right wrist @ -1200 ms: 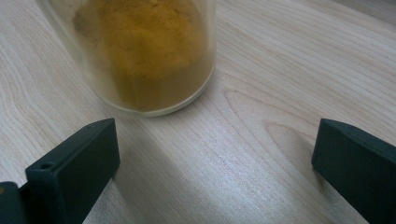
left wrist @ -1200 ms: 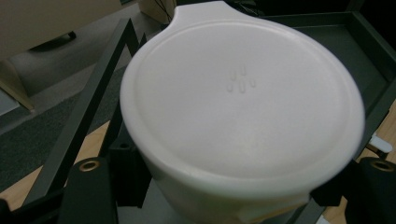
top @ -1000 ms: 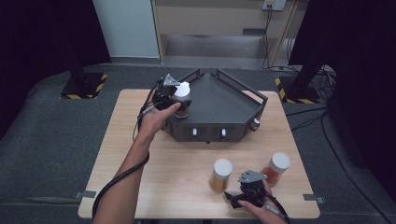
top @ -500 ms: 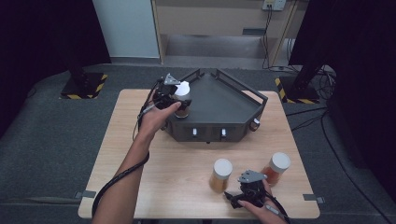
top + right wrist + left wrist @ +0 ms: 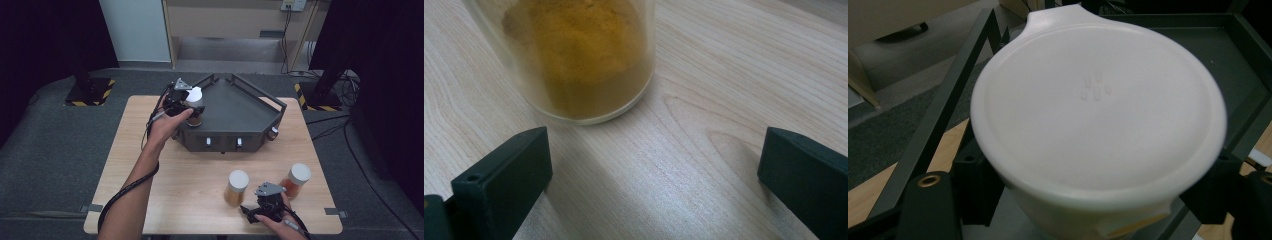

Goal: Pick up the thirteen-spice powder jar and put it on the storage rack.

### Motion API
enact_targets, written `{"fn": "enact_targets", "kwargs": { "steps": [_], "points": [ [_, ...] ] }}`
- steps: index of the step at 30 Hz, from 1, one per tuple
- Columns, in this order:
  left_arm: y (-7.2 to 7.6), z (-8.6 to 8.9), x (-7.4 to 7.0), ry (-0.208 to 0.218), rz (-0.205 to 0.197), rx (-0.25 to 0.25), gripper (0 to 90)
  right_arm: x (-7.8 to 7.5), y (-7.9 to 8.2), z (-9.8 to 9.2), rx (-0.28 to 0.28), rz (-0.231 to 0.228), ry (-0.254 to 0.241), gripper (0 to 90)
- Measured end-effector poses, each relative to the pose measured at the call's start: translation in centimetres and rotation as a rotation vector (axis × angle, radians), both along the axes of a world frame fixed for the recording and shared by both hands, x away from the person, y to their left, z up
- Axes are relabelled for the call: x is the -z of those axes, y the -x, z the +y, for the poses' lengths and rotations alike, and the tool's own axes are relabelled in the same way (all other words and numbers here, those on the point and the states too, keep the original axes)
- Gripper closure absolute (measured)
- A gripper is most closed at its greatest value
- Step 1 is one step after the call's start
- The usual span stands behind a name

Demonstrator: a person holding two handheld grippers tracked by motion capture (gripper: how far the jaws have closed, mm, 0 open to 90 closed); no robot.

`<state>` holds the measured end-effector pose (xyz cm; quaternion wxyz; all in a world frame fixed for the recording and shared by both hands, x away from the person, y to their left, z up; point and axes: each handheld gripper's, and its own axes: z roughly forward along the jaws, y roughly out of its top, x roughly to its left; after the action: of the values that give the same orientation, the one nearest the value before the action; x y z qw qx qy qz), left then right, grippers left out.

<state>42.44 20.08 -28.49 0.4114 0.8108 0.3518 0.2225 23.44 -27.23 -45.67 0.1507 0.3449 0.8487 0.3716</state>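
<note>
A brown-filled jar with a white lid stands in the left corner of the dark angular tray. My left gripper is around it, and its jaws have just been opening. The lid looms close in the left gripper view, with a black fingertip on either side of the jar's body and no firm press on it. Near the table's front edge, my right gripper stands open. Its jaws point at a jar of yellow powder, which stands just ahead of them.
A third jar with orange-brown contents stands to the right of the right gripper. The tray has raised rails and knobs on its front wall. Bare wood lies between the tray and the front edge.
</note>
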Motion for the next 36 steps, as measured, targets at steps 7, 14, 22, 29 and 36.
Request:
{"fn": "enact_targets", "kwargs": {
  "steps": [7, 14, 22, 29, 36],
  "points": [
    [1.4, 0.3, -0.3, -0.02, -0.007, -0.019, 7.2, 0.0, 0.0, 0.0, 0.0, 0.0, 0.0, 1.1],
    [2.7, 1.4, -0.2, 0.001, -0.006, -0.033, 4.6, 0.0, 0.0, 0.0, 0.002, 0.002, -0.001, 1.1],
    [4.7, 2.5, 0.0, 0.012, -0.019, -0.047, 4.3, 0.0, 0.0, 0.0, 0.001, 0.002, 0.0, 1.1],
    [6.3, 3.3, 0.5, 0.025, -0.026, -0.057, 4.3, 0.0, 0.0, 0.0, 0.002, 0.004, 0.0, 1.1],
    [7.5, 3.9, 1.2, 0.027, -0.02, -0.057, 4.2, 0.0, 0.0, 0.0, 0.001, 0.003, 0.0, 1.1]
  ]
}}
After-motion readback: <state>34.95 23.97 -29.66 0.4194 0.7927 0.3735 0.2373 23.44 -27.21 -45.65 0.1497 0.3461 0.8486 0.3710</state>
